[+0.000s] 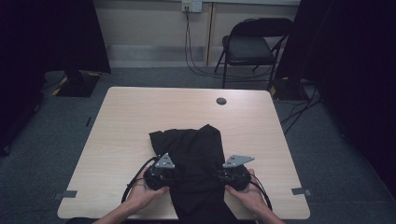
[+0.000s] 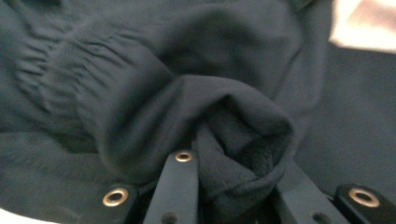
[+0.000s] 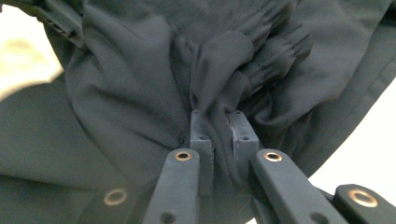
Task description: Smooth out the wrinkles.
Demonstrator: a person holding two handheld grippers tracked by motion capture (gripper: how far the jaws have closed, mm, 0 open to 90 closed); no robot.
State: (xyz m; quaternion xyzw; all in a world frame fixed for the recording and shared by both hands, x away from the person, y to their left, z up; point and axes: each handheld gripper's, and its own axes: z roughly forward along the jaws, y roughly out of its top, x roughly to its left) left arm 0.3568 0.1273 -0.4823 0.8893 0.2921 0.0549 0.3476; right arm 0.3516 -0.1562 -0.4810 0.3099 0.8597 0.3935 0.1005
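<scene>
A dark garment [image 1: 194,158], with gathered elastic at one part, lies bunched on the near half of the wooden surface [image 1: 130,116], its lower end hanging off the near edge between the person's forearms. The left claw [image 1: 161,175] sits at the garment's left side and the right claw [image 1: 233,173] at its right, each held in a hand.

In the right gripper view the right claw [image 3: 218,122] is clenched on a pinch of the cloth, the fabric squeezed between its two pads. In the left gripper view a thick fold of the garment [image 2: 187,107] bulges between the jaws of the left claw [image 2: 233,177]; it appears to be gripping that fold, though the tips are buried in cloth.

This looks like the grasping step of folding or spreading the garment, with both sides taken up. The next move likely calls for lifting both claws together and keeping the pull even, so neither fold slips free.
</scene>
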